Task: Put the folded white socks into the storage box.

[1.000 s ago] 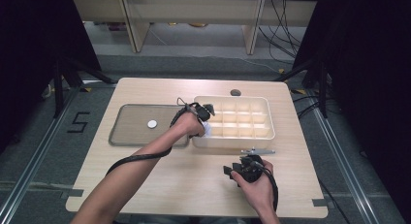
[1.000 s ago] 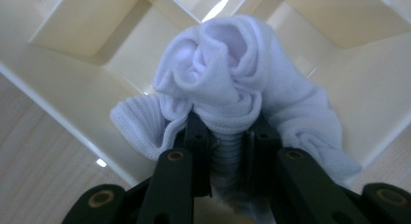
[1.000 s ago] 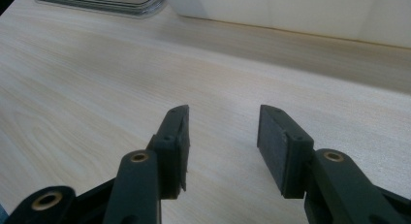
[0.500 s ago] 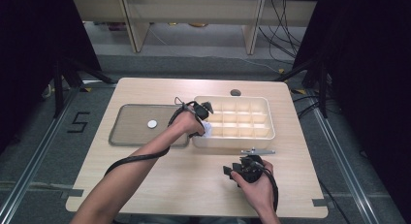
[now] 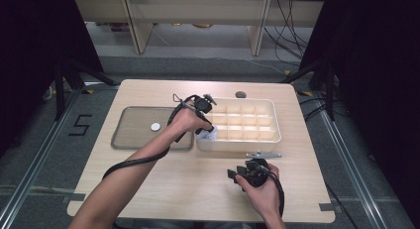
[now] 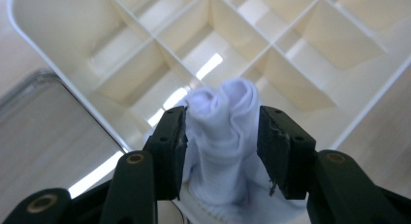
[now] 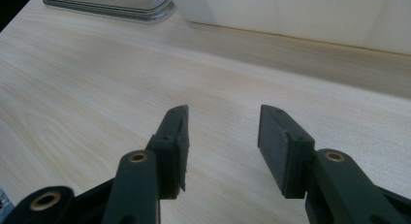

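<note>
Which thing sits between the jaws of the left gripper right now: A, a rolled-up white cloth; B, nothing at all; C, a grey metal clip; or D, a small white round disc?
A: the left gripper view shows a rolled-up white cloth standing between the jaws of the left gripper, over a corner compartment of the cream plastic divided box. The jaws have just been opening, with the cloth between them.

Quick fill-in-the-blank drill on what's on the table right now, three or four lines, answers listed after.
1. The rolled cloth between the left gripper jaws is ____ in colour.
2. The cloth sits in a corner cell of the cream ____ box.
3. The right gripper has ____ between its jaws.
4. A small white disc lies on the grey ____, left of the box.

Answers: white; compartment; nothing; tray
</note>
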Available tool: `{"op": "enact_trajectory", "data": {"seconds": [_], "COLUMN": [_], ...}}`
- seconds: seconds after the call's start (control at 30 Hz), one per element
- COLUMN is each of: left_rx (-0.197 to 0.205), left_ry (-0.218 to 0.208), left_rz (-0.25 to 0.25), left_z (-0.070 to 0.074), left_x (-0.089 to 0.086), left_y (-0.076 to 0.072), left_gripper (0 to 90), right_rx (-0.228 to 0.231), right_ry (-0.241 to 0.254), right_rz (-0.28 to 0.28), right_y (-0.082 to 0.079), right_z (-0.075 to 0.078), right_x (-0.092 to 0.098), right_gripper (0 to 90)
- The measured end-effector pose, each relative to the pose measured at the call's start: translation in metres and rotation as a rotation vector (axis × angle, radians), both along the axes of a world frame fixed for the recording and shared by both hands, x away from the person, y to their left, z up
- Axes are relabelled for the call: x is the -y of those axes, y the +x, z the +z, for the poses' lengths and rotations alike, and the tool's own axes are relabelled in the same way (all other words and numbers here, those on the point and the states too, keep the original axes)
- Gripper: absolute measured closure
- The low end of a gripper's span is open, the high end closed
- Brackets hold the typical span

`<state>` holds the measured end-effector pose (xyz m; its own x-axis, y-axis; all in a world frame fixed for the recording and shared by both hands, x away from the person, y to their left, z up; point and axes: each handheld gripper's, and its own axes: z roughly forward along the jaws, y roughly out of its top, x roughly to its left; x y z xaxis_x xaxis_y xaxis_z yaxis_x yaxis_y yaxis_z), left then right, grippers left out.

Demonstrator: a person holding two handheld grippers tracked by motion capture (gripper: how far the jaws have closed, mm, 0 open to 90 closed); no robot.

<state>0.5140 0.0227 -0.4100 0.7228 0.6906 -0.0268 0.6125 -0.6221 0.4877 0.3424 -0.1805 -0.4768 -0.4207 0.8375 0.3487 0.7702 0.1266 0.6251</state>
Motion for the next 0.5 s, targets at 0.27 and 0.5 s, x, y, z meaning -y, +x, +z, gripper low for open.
{"op": "enact_trajectory", "data": {"seconds": [0.27,0.5], "left_rx": [-0.011,0.006], "left_ry": [0.035,0.078], "left_rz": [-0.037,-0.068], "left_z": [-0.013,-0.017], "left_x": [0.003,0.004], "left_y": [0.001,-0.003], "left_gripper": [73.2,77.9], "right_rx": [0.006,0.016], "right_ry": [-0.010,-0.010], "right_rz": [0.009,0.019], "right_y": [0.002,0.001], "right_z": [-0.001,-0.002], "right_x": [0.003,0.004], "right_gripper": [55.0,55.0]}}
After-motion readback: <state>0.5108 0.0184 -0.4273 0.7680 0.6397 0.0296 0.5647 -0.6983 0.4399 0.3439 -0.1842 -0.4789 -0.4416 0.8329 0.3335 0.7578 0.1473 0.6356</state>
